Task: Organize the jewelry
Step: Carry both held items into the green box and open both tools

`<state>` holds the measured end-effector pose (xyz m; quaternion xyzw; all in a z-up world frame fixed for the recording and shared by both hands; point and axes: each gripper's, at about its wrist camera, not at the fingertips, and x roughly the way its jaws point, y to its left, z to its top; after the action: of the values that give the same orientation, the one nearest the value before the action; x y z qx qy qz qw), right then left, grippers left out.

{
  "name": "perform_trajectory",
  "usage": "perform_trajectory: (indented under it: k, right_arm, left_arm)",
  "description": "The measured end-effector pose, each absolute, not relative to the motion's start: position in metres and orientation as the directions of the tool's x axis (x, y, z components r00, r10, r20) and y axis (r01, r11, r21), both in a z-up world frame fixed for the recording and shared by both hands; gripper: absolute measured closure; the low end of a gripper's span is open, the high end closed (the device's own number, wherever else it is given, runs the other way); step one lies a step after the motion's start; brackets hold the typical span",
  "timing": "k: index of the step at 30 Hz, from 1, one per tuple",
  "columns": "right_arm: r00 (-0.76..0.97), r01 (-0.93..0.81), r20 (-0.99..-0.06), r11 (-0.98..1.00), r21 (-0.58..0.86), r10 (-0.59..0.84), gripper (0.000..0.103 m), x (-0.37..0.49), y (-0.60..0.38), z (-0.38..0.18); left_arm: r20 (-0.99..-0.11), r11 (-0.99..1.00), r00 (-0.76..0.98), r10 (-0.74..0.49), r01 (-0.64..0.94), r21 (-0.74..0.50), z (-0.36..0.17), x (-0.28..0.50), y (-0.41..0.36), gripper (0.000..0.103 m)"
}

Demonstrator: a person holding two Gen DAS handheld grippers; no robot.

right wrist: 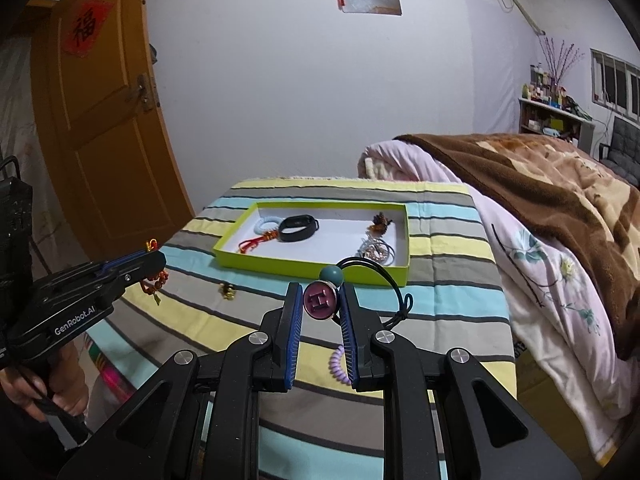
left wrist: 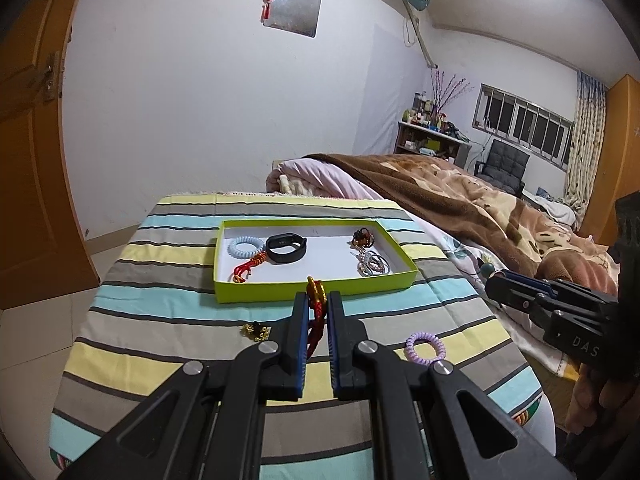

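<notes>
My left gripper (left wrist: 317,300) is shut on a red braided cord bracelet with gold charm (left wrist: 315,298), held above the striped cloth just before the green tray (left wrist: 316,286). My right gripper (right wrist: 321,294) is shut on a hair tie with a maroon H disc (right wrist: 320,301), teal bead (right wrist: 333,274) and black elastic loop (right wrist: 394,292). The tray (right wrist: 312,266) holds a pale blue coil tie (left wrist: 246,246), black fitness band (left wrist: 286,248), red cord (left wrist: 248,268), brown beaded piece (left wrist: 363,237) and silver rings (left wrist: 374,266).
A purple coil hair tie (left wrist: 425,347) and a small gold-black charm (left wrist: 255,330) lie on the striped cloth (left wrist: 160,320). A bed with a brown blanket (left wrist: 460,196) stands to the right. A wooden door (right wrist: 100,120) is at the left.
</notes>
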<state>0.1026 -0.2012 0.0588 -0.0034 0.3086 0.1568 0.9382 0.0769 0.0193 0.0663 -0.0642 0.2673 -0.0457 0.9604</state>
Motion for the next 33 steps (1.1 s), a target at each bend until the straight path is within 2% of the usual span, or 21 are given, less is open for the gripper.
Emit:
perform_trajectory:
  k: [14,33]
  right_arm:
    - [0.762,-0.320,-0.570,0.944,0.082,0.308,0.084,0.098,-0.191,0.063]
    - [0.735,-0.336,-0.606,0.940,0.064,0.304,0.084,0.170,-0.177,0.043]
  left_arm:
    - [-0.492,0.988,0.863,-0.112,0.043,-0.149,0.068,0.071,0.023,0.094]
    - [-0.512,0.990,0.853,-0.103,0.040,-0.133,0.058,0.143,0.039,0.094]
